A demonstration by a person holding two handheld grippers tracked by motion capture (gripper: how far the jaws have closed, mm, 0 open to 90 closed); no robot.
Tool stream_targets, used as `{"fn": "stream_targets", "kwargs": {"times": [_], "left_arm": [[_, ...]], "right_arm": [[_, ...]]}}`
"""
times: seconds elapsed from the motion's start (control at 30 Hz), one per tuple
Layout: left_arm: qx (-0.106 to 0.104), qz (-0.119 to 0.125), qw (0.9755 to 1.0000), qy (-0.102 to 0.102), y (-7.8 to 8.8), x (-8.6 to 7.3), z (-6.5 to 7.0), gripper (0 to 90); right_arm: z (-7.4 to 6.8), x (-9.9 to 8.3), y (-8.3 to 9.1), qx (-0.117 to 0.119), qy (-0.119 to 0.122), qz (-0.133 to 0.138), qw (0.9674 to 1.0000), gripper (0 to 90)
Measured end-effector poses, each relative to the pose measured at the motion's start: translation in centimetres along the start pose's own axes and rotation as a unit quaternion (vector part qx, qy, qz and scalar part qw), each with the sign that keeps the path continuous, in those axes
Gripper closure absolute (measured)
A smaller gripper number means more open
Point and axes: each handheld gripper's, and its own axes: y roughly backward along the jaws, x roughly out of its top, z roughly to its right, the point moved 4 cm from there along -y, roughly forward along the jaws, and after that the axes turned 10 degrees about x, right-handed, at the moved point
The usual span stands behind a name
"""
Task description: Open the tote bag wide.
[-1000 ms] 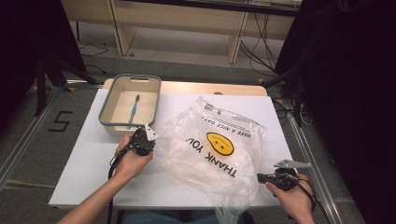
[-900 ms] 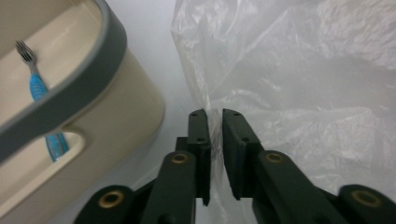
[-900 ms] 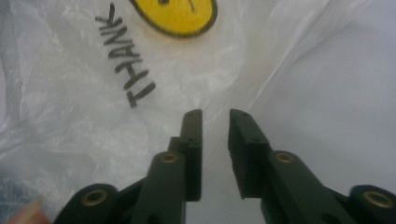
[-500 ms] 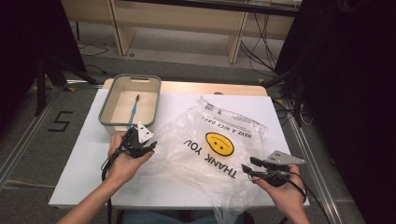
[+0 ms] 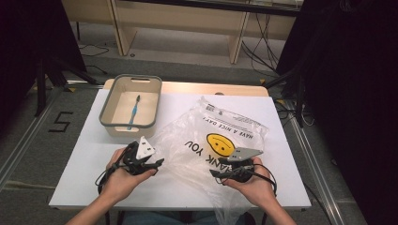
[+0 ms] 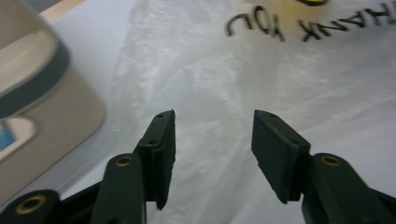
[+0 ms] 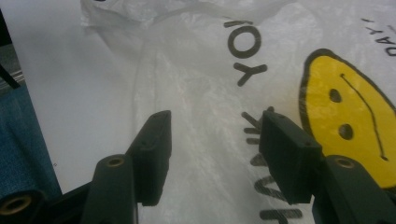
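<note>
Claws both spread: your left claw (image 5: 157, 163) and right claw (image 5: 217, 174) have just been opening, nothing between them, plastic bag (image 5: 211, 140) lying flat between.

High view looks down on the whole table (image 5: 187, 105); both gripper views sit close over the same bag (image 5: 211, 140).

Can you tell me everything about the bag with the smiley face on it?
The plastic bag is thin, see-through and crinkly, lying flat on the white table. It bears a yellow smiley face and black words, "THANK YOU" and "HAVE A NICE DAY!". It looks empty. Its left edge lies close beside the grey-rimmed bin. The left gripper and right gripper hover over its near part, jaws open, nothing between them.
</note>
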Motion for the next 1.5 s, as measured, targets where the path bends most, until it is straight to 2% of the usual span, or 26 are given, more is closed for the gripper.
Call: {"fn": "stream_targets", "kwargs": {"times": [0.1, 0.17, 0.37, 0.5, 0.67, 0.83, 1.03, 1.27, 1.5], "left_arm": [[-0.036, -0.004, 0.9993, -0.011, 0.1, 0.1, 1.9, 56.0], [-0.048, -0.011, 0.9985, -0.024, -0.1, 0.1, 2.8, 59.2], [-0.077, -0.04, 0.9953, -0.043, -1.2, -0.5, 4.8, 67.5], [-0.091, -0.056, 0.9934, -0.041, -2.3, -0.7, 5.5, 73.4], [-0.093, -0.065, 0.9926, -0.043, -3.5, -0.5, 6.0, 81.8], [-0.09, -0.071, 0.992, -0.053, -4.4, -0.5, 6.4, 84.0], [-0.087, -0.077, 0.9914, -0.061, -5.0, -0.5, 6.6, 85.6], [-0.085, -0.084, 0.9908, -0.064, -5.3, -0.7, 6.6, 86.3], [-0.086, -0.086, 0.9905, -0.064, -5.4, -0.8, 6.6, 86.8]], "right_arm": [[-0.1, 0.3, -0.9, 0.01, 0.005, -0.01, 0.9999, 45.0], [-0.2, 0.5, -1.5, 0.017, 0.008, -0.015, 0.9997, 45.1], [-0.9, 1.0, -3.1, 0.039, 0.023, -0.033, 0.9984, 45.1], [-1.2, 0.9, -4.2, 0.052, 0.032, -0.054, 0.9967, 45.2], [-1.2, 0.5, -5.5, 0.057, 0.036, -0.083, 0.9943, 47.4], [-0.7, 0.0, -6.0, 0.057, 0.033, -0.102, 0.9926, 50.8], [-0.4, -0.1, -6.2, 0.05, 0.029, -0.108, 0.9924, 58.7], [-0.1, -0.4, -6.3, 0.05, 0.01, -0.113, 0.9922, 70.6], [0.2, -0.4, -6.1, 0.039, -0.004, -0.096, 0.9946, 87.2]]}}
